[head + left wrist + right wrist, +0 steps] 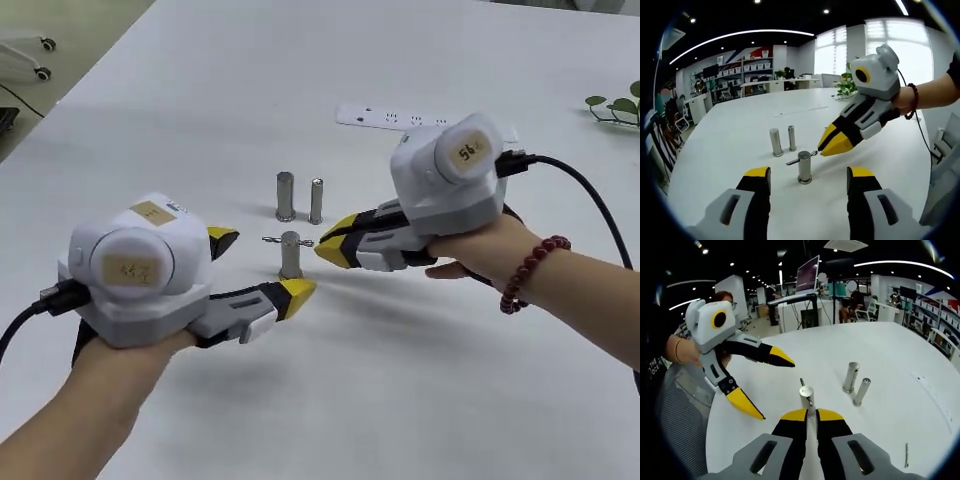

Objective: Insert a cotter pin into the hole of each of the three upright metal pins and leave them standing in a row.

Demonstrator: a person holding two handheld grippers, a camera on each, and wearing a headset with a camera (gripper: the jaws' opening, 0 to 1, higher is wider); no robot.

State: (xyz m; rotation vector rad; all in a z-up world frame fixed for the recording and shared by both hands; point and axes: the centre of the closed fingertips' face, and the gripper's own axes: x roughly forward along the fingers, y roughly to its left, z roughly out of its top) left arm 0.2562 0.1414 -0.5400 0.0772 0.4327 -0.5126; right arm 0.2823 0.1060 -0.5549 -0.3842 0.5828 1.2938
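Jaws of the right gripper (321,252) were pinched together on one end of the cotter pin (274,240), which ran through the hole of the nearest metal pin (291,258). The left gripper (262,265) sat wide apart just before that pin, touching nothing. Two other metal pins (285,196) (316,200) stood upright close behind on the white table (400,380).

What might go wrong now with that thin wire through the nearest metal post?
The right gripper is shut on the thin cotter pin threaded through the nearest short steel pin, while the open left gripper holds nothing: a sideways tug might tip that pin. Falling, it could knock the two bare steel pins behind.
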